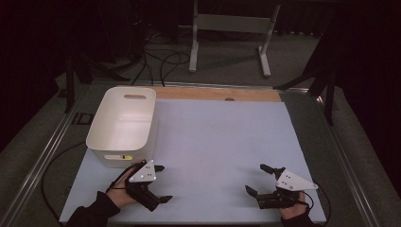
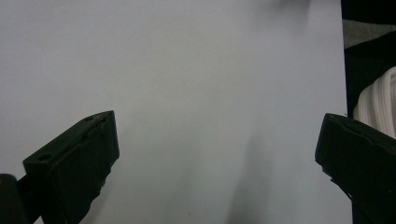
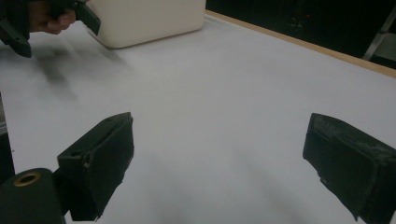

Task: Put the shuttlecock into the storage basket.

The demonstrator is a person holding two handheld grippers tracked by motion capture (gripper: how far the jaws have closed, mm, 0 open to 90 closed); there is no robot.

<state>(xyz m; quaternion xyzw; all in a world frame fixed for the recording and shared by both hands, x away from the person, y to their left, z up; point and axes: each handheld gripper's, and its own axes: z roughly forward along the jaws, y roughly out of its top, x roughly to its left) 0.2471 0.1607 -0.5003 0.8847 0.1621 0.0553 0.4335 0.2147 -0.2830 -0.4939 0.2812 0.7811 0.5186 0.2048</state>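
My left gripper [image 1: 161, 183] hovers open over the pale blue mat near its front left, just in front of a white plastic bin [image 1: 124, 124]. Its jaws stand wide apart with bare mat between them [image 2: 219, 154]. My right gripper [image 1: 257, 178] is open too, at the front right of the mat, jaws pointing left and holding nothing [image 3: 219, 158]. In the right gripper view the white bin [image 3: 149, 18] sits at the far end and the other gripper [image 3: 28, 23] with its hand is at the top left.
The bin looks empty inside and has a small yellow-marked label on its near wall. A bare wooden strip [image 1: 217, 94] runs along the mat's far edge. Cables [image 1: 161, 61] and a grey metal stand [image 1: 231, 28] lie on the floor beyond.
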